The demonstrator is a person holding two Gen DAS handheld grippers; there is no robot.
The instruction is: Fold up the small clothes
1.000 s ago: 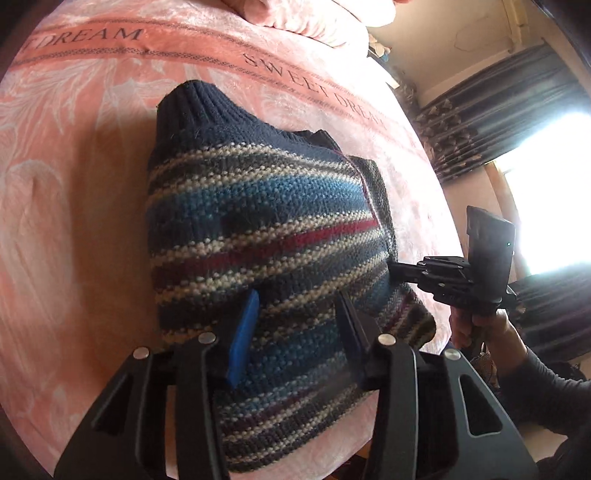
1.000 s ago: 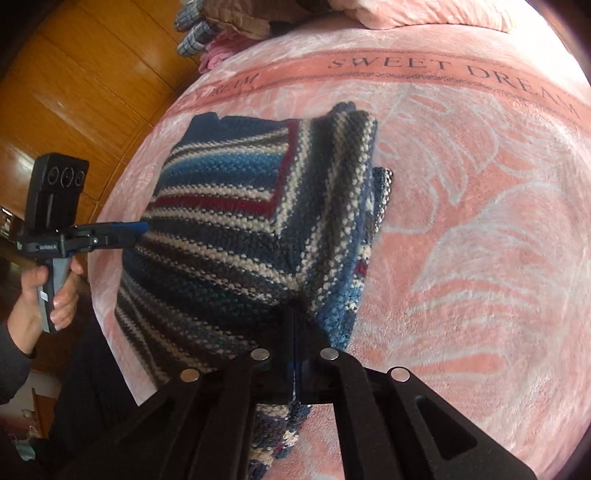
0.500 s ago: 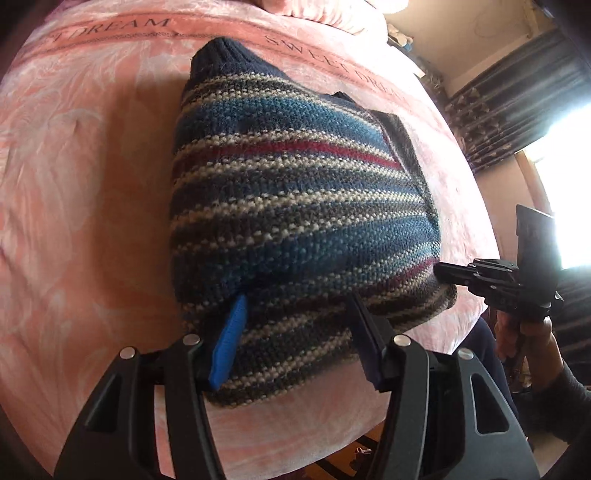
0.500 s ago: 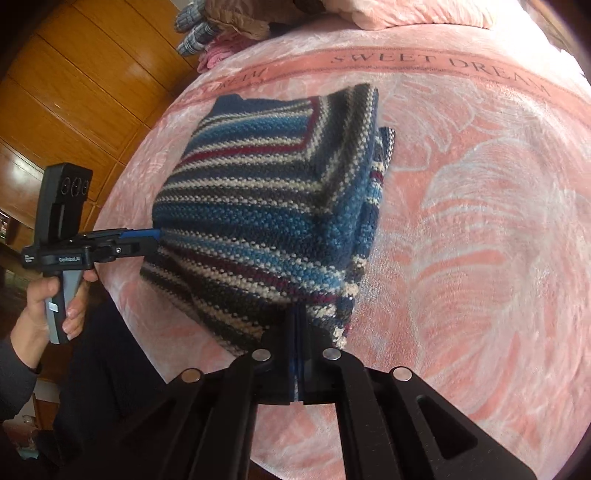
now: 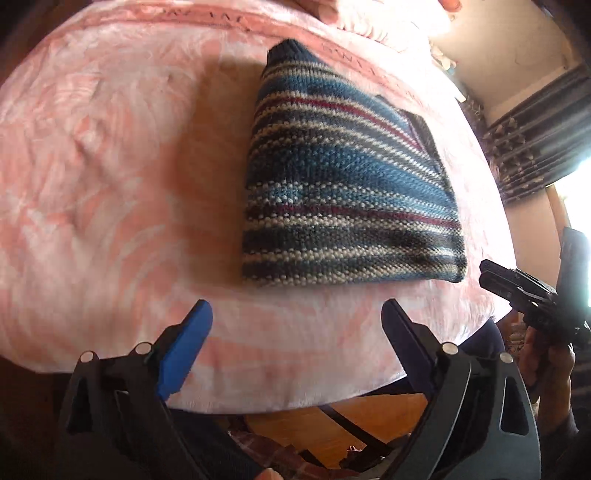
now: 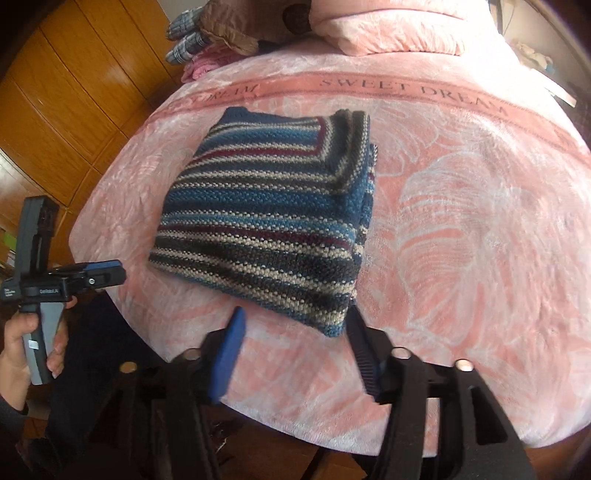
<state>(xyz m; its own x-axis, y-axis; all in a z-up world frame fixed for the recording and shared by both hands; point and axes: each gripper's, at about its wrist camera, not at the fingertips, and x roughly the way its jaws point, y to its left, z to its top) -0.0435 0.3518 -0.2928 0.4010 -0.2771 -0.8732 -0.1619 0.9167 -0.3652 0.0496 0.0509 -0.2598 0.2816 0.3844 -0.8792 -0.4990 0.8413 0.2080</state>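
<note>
Sweater [image 5: 347, 192] lies folded into a thick, roughly square bundle on the pink blanket [image 5: 110, 184], toward the bed's near edge. It is a chunky knit with stripes of blue, navy, cream and dark red; a ribbed navy edge pokes out at 12 o'clock in the left wrist view, and stacked layers show along its right side at 3 o'clock in the right wrist view.

Left gripper [image 5: 295, 325] has its jaws spread wide, holding nothing, and sits just short of the sweater's near fold, at 6 o'clock from it, without touching. One finger carries a smooth blue pad, the other a dark ribbed one. Right gripper [image 6: 295, 332] is also parted, less widely, empty, with its dark finger close beside the sweater's near corner; contact there is hard to judge.

The blanket is plush and velvety, with pale leaf shapes and a darker band of lettering. A pink pillow [image 6: 391, 29] and a heap of clothes [image 6: 221, 33] lie at 12 o'clock, partly cut off. Both views are slightly blurred. A hand [image 6: 22, 354] grips the left tool's handle at 9 o'clock.
</note>
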